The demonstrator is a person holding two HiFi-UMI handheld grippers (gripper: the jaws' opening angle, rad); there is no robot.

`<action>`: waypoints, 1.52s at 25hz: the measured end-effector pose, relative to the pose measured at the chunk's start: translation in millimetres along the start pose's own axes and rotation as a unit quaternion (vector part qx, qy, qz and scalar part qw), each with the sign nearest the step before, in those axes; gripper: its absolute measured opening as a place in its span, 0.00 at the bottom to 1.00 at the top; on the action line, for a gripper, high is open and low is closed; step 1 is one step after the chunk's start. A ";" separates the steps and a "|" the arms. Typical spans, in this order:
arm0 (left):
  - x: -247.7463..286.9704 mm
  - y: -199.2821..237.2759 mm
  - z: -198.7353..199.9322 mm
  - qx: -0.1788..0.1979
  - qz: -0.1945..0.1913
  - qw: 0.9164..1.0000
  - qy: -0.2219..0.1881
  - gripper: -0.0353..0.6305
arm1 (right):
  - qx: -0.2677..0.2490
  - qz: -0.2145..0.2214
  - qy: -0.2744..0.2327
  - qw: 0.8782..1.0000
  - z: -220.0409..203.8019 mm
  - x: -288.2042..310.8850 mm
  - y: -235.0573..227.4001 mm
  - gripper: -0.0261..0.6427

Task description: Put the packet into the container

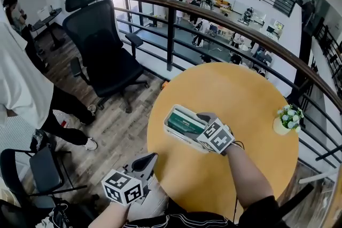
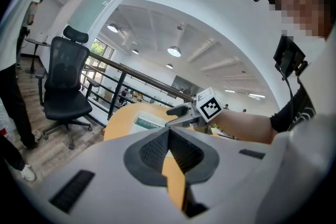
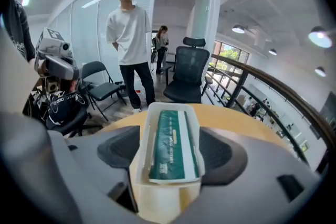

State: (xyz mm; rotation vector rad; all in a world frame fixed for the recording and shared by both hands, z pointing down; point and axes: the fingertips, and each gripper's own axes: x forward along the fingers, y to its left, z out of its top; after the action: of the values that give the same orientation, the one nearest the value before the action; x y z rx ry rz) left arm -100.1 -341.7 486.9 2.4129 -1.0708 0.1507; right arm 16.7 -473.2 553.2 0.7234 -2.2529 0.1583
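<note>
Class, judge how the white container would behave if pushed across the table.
The white container looks thin-walled and low, so it probably slides rather than tips on the smooth table. The green packet lies flat inside, so it likely rides along.

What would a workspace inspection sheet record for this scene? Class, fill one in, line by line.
Surface: round orange wooden table.
Job's things: green packet lies inside white rectangular plastic container.
Clutter: small yellow pot of white flowers at table edge.
Grippers: right gripper open, straddling container; left gripper shut, empty, beside table's near edge.
Cables: nothing seen.
Surroundings: black office chair, dark railing, standing person in white top.
</note>
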 end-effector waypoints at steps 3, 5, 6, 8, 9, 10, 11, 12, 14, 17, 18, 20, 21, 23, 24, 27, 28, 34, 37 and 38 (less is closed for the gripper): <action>-4.8 -8.2 6.3 0.011 -0.008 1.000 -0.009 0.06 | 0.021 0.006 -0.056 0.998 12.6 -26.2 20.8 0.58; -9.9 -14.3 10.6 0.018 -0.013 1.000 -0.014 0.06 | 0.022 -0.002 -0.089 0.996 20.1 -47.1 37.4 0.57; -12.7 -17.9 12.6 0.021 -0.016 1.000 -0.016 0.06 | 0.022 -0.009 -0.106 0.994 23.9 -58.6 45.6 0.52; -18.1 -26.1 16.6 0.031 -0.022 0.999 -0.020 0.06 | 0.026 -0.022 -0.153 0.988 33.4 -83.2 63.1 0.41; -20.4 -30.6 18.7 0.037 -0.026 0.999 -0.023 0.06 | 0.029 -0.026 -0.179 0.983 38.4 -95.6 72.3 0.35; -22.2 -35.4 20.9 0.043 -0.030 0.998 -0.025 0.06 | 0.033 -0.029 -0.201 0.979 42.4 -107.7 81.4 0.30; -23.6 -40.6 23.0 0.049 -0.035 0.998 -0.027 0.06 | 0.035 -0.033 -0.219 0.974 45.6 -119.5 89.8 0.26; -24.9 -46.2 25.1 0.055 -0.041 0.997 -0.029 0.06 | 0.036 -0.037 -0.235 0.971 48.3 -131.4 97.5 0.22; -29.7 -59.0 27.5 0.064 -0.052 0.996 -0.033 0.06 | 0.042 -0.045 -0.264 0.963 52.8 -155.4 113.0 0.16; -40.6 -80.3 28.0 0.079 -0.066 0.994 -0.037 0.06 | 0.059 -0.046 -0.300 0.951 53.7 -186.5 137.2 0.05; -43.2 -87.3 28.6 0.086 -0.074 0.993 -0.039 0.06 | 0.066 -0.046 -0.310 0.947 52.6 -194.7 143.9 0.05; -49.1 -100.5 29.3 0.100 -0.091 0.990 -0.041 0.06 | 0.089 -0.044 -0.331 0.938 48.5 -208.8 155.9 0.05; -53.6 -106.9 28.9 0.104 -0.099 0.989 -0.043 0.06 | 0.105 -0.041 -0.344 0.932 46.1 -215.4 162.1 0.05; -63.5 -118.7 27.7 0.111 -0.113 0.986 -0.047 0.06 | 0.135 -0.035 -0.368 0.919 40.5 -227.0 174.4 0.05; -68.1 -123.8 26.9 0.113 -0.120 0.985 -0.049 0.06 | 0.145 -0.034 -0.375 0.915 36.9 -231.1 180.1 0.05; -78.8 -134.9 23.3 0.115 -0.133 0.983 -0.057 0.06 | 0.155 -0.042 -0.379 0.911 23.0 -236.1 195.3 0.05; -80.9 -137.2 21.4 0.112 -0.136 0.982 -0.059 0.06 | 0.156 -0.047 -0.377 0.912 18.0 -236.6 199.2 0.05; -86.3 -148.2 0.9 0.124 -0.143 0.981 -0.048 0.06 | 0.177 -0.059 -0.375 0.908 -2.5 -242.2 211.0 0.05; -88.3 -152.4 -3.0 0.130 -0.144 0.980 -0.047 0.06 | 0.175 -0.064 -0.372 0.909 -6.2 -242.7 215.9 0.05; -88.8 -153.5 -3.5 0.130 -0.145 0.980 -0.048 0.06 | 0.174 -0.064 -0.372 0.910 -6.9 -242.6 217.6 0.05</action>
State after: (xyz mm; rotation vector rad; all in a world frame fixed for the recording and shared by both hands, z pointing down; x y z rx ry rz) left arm -49.9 -193.2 403.8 2.8076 -0.7653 0.0793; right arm 38.0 -180.3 411.7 1.2892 -2.9209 0.2582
